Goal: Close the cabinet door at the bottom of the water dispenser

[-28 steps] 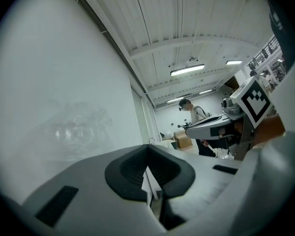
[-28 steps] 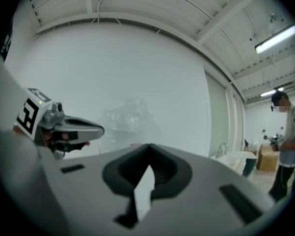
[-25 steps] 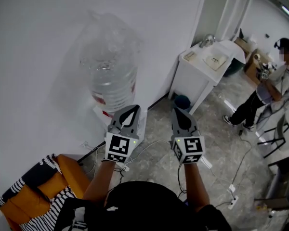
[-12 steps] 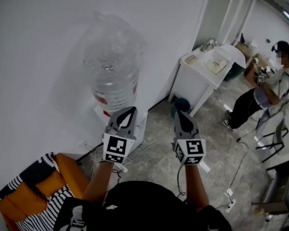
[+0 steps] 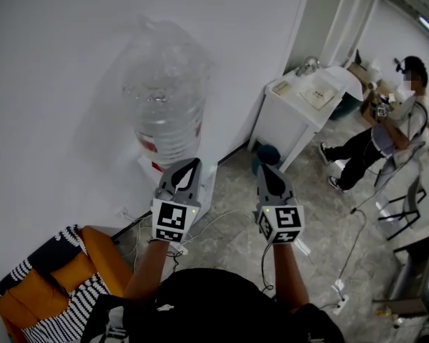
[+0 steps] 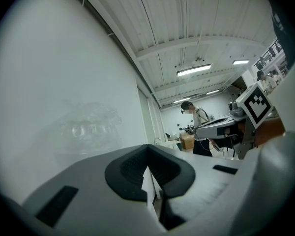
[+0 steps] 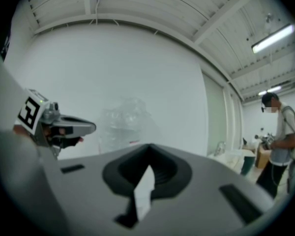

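The water dispenser (image 5: 209,186) stands against the white wall, and a big clear bottle (image 5: 162,98) sits on top of it. Its white body shows only as a strip beside my left gripper; the bottom cabinet door is hidden from view. My left gripper (image 5: 193,163) hangs in the air in front of the dispenser, shut and holding nothing. My right gripper (image 5: 262,167) is level beside it, to the right, also shut and holding nothing. The bottle (image 6: 86,127) appears faintly past the left gripper (image 6: 147,147), and the same bottle (image 7: 124,119) past the right gripper (image 7: 148,146).
A white side table (image 5: 300,113) stands to the right of the dispenser. A person (image 5: 390,131) stands at the far right near dark chairs (image 5: 407,206). Cables (image 5: 225,216) and a power strip (image 5: 342,291) lie on the floor. An orange striped cushion (image 5: 57,277) sits at lower left.
Both grippers have stayed where they were, still shut. The person at the far right has shifted stance and stepped a little to the left.
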`<state>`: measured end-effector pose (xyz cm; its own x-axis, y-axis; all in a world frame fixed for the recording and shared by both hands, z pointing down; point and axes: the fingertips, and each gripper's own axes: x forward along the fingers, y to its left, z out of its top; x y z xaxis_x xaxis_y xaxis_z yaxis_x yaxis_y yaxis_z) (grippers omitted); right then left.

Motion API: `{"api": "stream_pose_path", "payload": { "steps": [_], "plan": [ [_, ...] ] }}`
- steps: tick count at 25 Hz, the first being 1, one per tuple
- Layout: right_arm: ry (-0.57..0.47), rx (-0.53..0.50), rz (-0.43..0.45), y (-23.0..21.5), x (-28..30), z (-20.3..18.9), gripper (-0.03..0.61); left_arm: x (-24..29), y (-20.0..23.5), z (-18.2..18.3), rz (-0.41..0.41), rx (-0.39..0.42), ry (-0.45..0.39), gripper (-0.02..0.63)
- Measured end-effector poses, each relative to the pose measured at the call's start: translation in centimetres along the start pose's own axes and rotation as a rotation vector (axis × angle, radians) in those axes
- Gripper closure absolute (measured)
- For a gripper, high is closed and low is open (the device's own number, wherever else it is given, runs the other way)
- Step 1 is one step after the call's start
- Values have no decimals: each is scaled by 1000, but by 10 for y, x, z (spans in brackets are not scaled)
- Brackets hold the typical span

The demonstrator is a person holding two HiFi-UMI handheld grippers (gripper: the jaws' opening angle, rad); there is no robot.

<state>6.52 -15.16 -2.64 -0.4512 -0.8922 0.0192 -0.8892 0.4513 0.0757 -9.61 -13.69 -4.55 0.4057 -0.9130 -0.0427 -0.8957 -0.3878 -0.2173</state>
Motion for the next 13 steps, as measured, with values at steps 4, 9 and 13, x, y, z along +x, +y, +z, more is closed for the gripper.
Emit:
{"api": "stream_pose_path", "payload": {
  "steps": [4,9,13],
  "plan": [
    [0,2,-1,0,-5,2,545,-5,-2,1,8,-6,1,604],
    [5,4,3,4,-6,-1,545,-8,0,-2,14,-12,3,604],
    [11,11,6,6,-5,-5,545,-9,0,-8,20,-12,14,606]
  ]
}}
